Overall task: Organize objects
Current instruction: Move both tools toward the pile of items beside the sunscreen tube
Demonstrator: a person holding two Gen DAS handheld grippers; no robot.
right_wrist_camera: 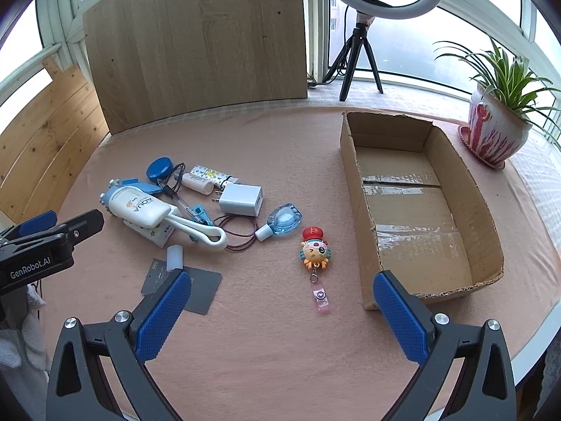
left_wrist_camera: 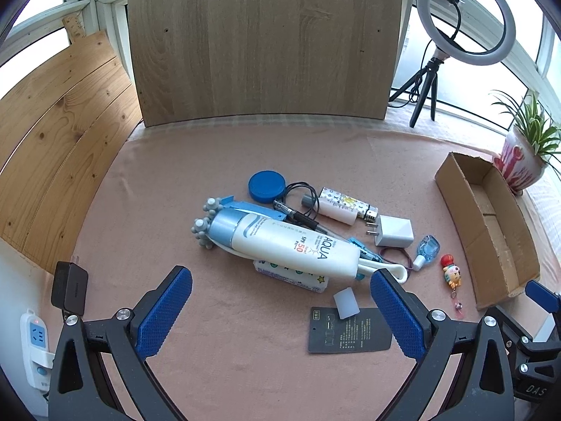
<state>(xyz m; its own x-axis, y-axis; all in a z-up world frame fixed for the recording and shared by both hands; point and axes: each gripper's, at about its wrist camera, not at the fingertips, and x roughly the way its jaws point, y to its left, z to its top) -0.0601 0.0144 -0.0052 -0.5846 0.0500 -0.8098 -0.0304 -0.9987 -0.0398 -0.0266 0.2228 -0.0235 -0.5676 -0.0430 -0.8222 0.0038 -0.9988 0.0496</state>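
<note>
A pile of small items lies mid-table on the pink cloth. A white AQUA sunscreen tube [left_wrist_camera: 291, 242] [right_wrist_camera: 138, 207] sits on top. Around it are a blue round lid [left_wrist_camera: 267, 184], a white charger plug [left_wrist_camera: 392, 231] [right_wrist_camera: 242, 199], a small blue bottle [left_wrist_camera: 426, 251] [right_wrist_camera: 282, 221] and a cartoon badge reel [left_wrist_camera: 451, 272] [right_wrist_camera: 315, 249]. An empty cardboard box [right_wrist_camera: 368, 231] [left_wrist_camera: 455, 196] stands to the right. My left gripper [left_wrist_camera: 280, 310] is open, just short of the pile. My right gripper [right_wrist_camera: 282, 314] is open too, in front of the badge reel.
A dark card [left_wrist_camera: 349, 331] with a white eraser [left_wrist_camera: 345, 303] lies near the left gripper. A wooden board [left_wrist_camera: 263, 42] stands at the back. A ring light on a tripod [right_wrist_camera: 364, 35] and a potted plant [right_wrist_camera: 494, 129] stand at the far right. A power strip [left_wrist_camera: 35, 347] is at the left edge.
</note>
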